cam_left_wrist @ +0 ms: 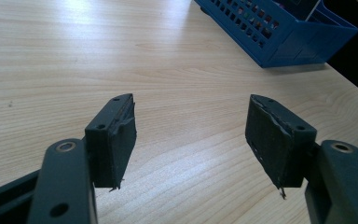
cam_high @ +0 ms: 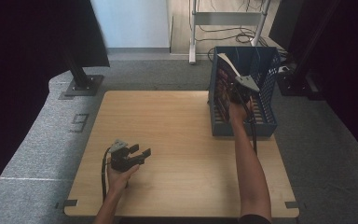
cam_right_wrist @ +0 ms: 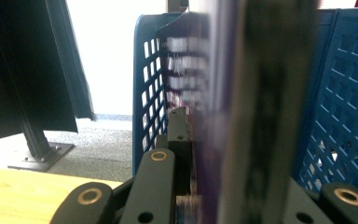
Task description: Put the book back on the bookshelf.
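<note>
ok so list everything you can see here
table: 1, light wood, centre
basket: 1, blue, perforated, table's far right
book: 1, dark cover, upright in basket, clamped by right gripper
frame: 1, white metal, floor beyond table
cables: several, black, floor under frame
curtains: dark, both sides
left gripper: black, jaws open, above bare table, near left
right gripper: black, grey plate on top, in basket, shut on book

Blue perforated basket (cam_high: 265, 70), purple booklet (cam_right_wrist: 219, 116)
</note>
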`<state>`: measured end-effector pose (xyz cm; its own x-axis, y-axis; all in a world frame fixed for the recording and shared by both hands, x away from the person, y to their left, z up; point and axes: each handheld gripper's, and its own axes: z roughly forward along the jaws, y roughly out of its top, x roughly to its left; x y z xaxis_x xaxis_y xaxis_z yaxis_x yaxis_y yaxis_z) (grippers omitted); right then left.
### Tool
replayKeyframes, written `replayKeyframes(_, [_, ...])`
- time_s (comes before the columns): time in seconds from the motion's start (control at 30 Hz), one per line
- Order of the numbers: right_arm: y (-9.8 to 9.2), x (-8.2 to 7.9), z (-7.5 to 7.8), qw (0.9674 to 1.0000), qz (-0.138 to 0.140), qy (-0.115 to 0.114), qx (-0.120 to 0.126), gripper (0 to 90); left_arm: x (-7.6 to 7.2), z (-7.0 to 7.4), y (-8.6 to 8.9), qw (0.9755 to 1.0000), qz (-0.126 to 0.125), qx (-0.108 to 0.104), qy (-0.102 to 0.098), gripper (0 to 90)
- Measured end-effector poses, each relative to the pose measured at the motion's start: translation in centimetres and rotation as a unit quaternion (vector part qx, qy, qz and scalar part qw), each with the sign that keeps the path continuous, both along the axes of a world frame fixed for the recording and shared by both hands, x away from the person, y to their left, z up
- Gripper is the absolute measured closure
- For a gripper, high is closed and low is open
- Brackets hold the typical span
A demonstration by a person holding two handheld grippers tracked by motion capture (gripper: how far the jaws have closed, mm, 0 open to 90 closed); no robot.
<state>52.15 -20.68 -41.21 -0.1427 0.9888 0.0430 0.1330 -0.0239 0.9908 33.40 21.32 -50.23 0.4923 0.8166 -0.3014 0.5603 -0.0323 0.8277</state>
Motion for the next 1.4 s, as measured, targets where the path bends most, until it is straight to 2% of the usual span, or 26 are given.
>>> replayKeyframes(0.07, [-0.1,-0.5,0.0,1.0,0.002,0.004,0.0,78.8,0.0,0.1,-0.1,1.0,-0.002,0.0,0.0,33.7])
replayKeyframes(0.2, [-0.3,-1.5,0.0,0.9999,0.009,-0.001,-0.008,75.4,-0.2,0.1,-0.5,1.0,-0.006,0.0,-0.003,33.6])
replayKeyframes(0.33, [-0.3,-1.8,0.3,0.9997,0.024,0.001,-0.01,70.4,-0.3,0.2,-0.9,0.9999,-0.011,0.003,-0.005,33.6])
replayKeyframes(0.4, [-0.1,-1.6,0.1,0.9994,0.026,0.008,-0.022,70.6,-0.3,0.2,-0.9,0.9999,-0.011,0.003,-0.006,33.6])
replayKeyframes(0.43, [-0.1,-1.4,-0.1,0.9992,0.025,0.018,-0.026,72.7,-0.3,0.2,-0.9,0.9999,-0.011,0.003,-0.006,33.6])
replayKeyframes(0.47, [0.0,-1.2,-0.3,0.999,0.021,0.025,-0.029,77.4,-0.2,0.2,-0.8,0.9999,-0.01,0.003,-0.006,33.6])
replayKeyframes(0.53, [0.0,-1.2,-0.6,0.9995,0.012,0.019,-0.022,80.7,-0.2,0.2,-0.7,1.0,-0.007,0.004,-0.005,33.6])
replayKeyframes(0.63, [0.1,-1.0,-0.7,0.9996,0.002,0.012,-0.024,81.4,-0.1,0.1,-0.6,0.9999,-0.006,0.005,-0.007,33.7])
replayKeyframes(0.77, [-0.3,-0.4,-0.7,0.9996,-0.027,0.008,-0.004,81.5,0.0,0.1,-0.5,0.9999,-0.007,0.007,-0.01,33.7])
replayKeyframes(0.87, [-0.4,0.3,-0.4,0.9992,-0.041,0.003,0.001,81.6,0.0,0.1,-0.2,0.9999,-0.003,0.007,-0.012,33.8])
replayKeyframes(0.93, [-0.4,0.6,-0.4,0.9988,-0.048,-0.006,-0.001,81.6,0.1,0.1,-0.1,0.9999,-0.001,0.007,-0.012,33.8])
replayKeyframes(1.07, [-0.2,1.5,-0.7,0.9984,-0.056,-0.009,0.007,81.6,0.2,0.0,0.1,0.9999,0.002,0.01,-0.012,33.8])
replayKeyframes(1.2, [0.6,1.8,-1.1,0.9987,-0.047,-0.015,0.009,81.5,0.3,0.0,0.2,0.9999,0.004,0.009,-0.012,33.8])
replayKeyframes(1.4, [2.2,1.4,-1.4,0.9997,-0.009,-0.018,-0.011,80.1,0.2,0.0,0.0,0.9999,0.001,0.009,-0.011,33.8])
